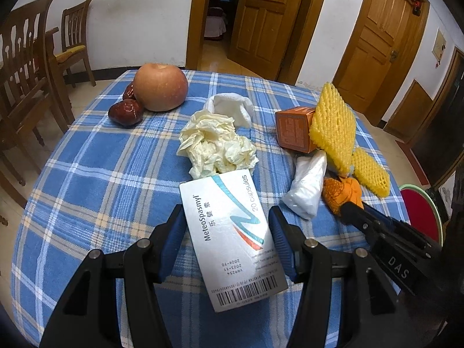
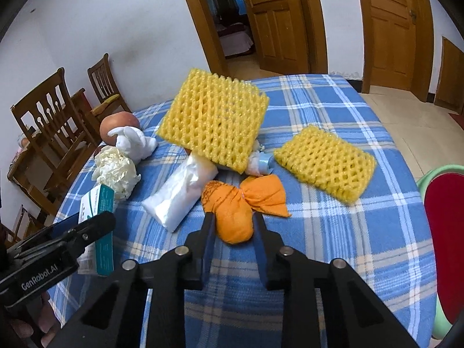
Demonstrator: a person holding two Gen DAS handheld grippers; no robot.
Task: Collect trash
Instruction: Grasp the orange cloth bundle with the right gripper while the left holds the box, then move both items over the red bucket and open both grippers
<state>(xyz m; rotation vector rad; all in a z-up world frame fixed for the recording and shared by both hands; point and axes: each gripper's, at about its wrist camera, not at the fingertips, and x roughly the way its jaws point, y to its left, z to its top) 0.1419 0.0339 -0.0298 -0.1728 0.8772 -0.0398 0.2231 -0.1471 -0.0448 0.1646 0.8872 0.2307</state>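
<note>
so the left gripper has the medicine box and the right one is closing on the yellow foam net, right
Not quite. The left gripper does hold the medicine box, but the right gripper is closed on the orange wad, not a yellow foam net. The right wrist view shows both yellow foam nets lying farther back, untouched.

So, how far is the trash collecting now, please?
Nothing looks binned yet: most trash lies on the blue checked tablecloth. In hand: the left tool grips the white medicine box, and the right tool is closed on the orange wrapper. Left: crumpled tissue, white plastic bag, two yellow foam nets, orange box. The apple is probably not trash.
</note>
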